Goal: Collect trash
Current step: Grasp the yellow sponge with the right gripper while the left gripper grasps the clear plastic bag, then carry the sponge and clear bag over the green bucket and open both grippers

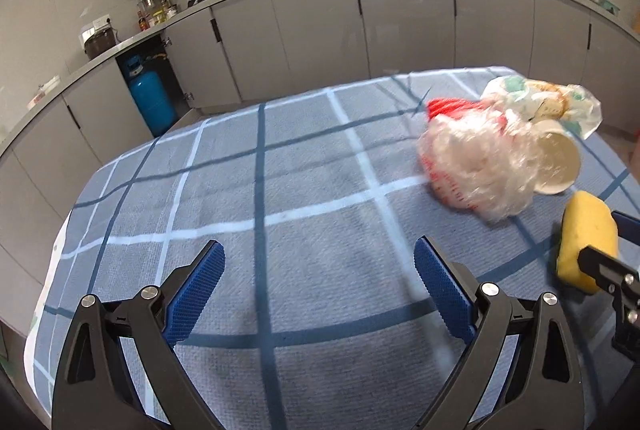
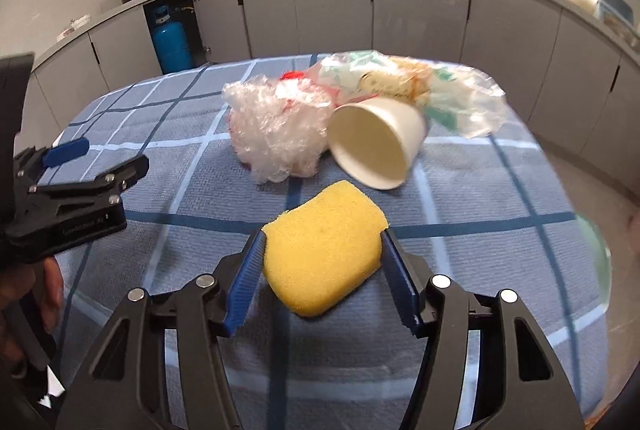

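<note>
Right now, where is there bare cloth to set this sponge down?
Bare cloth lies ahead of the open left gripper, left of the crumpled plastic. The far right is crowded: plastic, paper cup, printed bag. The right gripper grips the sponge.

sponge [image 2: 324, 252] yellow | cup [image 2: 378, 143] white, cream inside | wrap [image 2: 276, 133] clear with red print | bag [image 2: 452, 97] clear, green/orange print, blurry so maybe more | cloth [image 1: 280, 189] blue, white and navy grid | pads [image 1: 200, 290] blue | cylinder [image 1: 150, 97] blue

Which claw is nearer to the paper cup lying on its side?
Right. The right claw, shut on the yellow sponge, sits just short of the paper cup; the left claw hangs open farther left.
</note>
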The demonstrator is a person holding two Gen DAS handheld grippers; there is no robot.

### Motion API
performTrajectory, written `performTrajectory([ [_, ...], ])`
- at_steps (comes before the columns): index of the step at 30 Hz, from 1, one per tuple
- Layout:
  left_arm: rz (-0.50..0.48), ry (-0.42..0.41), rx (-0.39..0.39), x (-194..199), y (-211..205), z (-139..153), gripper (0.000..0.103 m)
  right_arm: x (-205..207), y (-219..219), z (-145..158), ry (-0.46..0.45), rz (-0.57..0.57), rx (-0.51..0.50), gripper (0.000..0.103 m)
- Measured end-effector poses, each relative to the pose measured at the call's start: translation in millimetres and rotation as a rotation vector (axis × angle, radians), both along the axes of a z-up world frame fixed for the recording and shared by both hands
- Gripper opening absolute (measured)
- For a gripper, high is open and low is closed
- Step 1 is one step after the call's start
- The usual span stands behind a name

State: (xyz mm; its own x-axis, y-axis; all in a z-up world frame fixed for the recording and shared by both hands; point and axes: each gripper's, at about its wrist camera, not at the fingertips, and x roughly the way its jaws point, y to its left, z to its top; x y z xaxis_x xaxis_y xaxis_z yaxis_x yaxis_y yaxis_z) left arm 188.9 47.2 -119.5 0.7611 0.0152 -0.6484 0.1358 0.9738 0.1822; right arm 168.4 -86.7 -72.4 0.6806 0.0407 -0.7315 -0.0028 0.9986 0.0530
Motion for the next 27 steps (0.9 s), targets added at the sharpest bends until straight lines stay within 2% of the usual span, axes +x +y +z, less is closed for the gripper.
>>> performTrajectory([
  [9,-0.132,-0.062,-0.036,12,-66,18,0.094,-28,-49,15,-0.057,-0.145,-0.042,0.059],
  [11,-0.151,-0.068,-0.037,18,-81,15,0.094,-33,-61,14,-0.058,-0.174,-0.035,0.059],
  [16,-0.149,-0.022,-0.039,37,-97,-4,0.093,-40,-75,14,-0.065,-0.199,-0.023,0.059],
  [18,-0.152,0.004,-0.049,43,-96,-12,0.083,-41,-76,14,-0.067,-0.2,-0.021,0.059],
  [20,-0.178,0.039,-0.082,45,-94,-16,0.045,-41,-77,14,-0.068,-0.2,-0.018,0.059],
  [21,-0.187,0.049,-0.089,45,-93,-17,0.04,-39,-78,13,-0.066,-0.199,-0.016,0.059],
  [23,-0.2,0.048,-0.094,43,-89,-16,0.022,-37,-78,12,-0.062,-0.195,-0.009,0.059],
  [24,-0.204,0.054,-0.104,42,-86,-15,0.019,-36,-77,11,-0.062,-0.192,-0.009,0.059],
  [25,-0.207,0.061,-0.115,41,-85,-15,0.01,-36,-76,11,-0.063,-0.189,-0.011,0.059],
  [27,-0.203,0.057,-0.121,37,-79,-11,0.01,-37,-75,12,-0.07,-0.188,-0.017,0.059],
])
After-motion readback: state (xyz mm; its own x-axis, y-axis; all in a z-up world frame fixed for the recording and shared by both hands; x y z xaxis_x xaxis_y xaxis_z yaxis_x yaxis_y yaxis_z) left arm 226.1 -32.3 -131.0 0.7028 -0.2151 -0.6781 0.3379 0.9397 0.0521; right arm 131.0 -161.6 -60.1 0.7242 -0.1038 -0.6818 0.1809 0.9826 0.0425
